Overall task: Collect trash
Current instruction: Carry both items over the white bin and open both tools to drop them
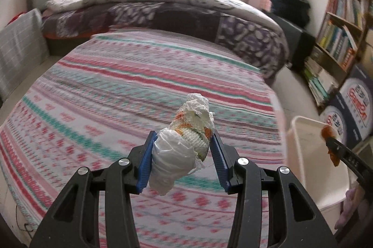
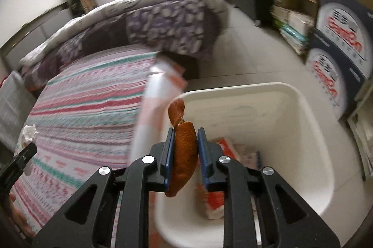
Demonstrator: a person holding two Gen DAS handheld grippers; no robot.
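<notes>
My left gripper (image 1: 183, 138) is shut on a crumpled white tissue wad (image 1: 184, 150) with orange and green print, held above the striped bed sheet (image 1: 93, 108). My right gripper (image 2: 185, 131) is shut on an orange-brown peel (image 2: 183, 154) and holds it over the white trash bin (image 2: 303, 131). The bin holds orange-and-white wrappers (image 2: 216, 196). A white and orange bag (image 2: 158, 94) hangs at the bin's left rim, blurred. In the left wrist view the bin (image 1: 303, 154) and the right gripper with the peel (image 1: 328, 133) show at the right edge.
A folded purple and white quilt (image 1: 186, 15) lies at the bed's far end. A bookshelf (image 1: 338, 38) and stacked blue cartons (image 2: 338, 49) stand on the tiled floor (image 2: 256, 49) beyond the bin. A grey panel (image 1: 18, 49) leans at the bed's left.
</notes>
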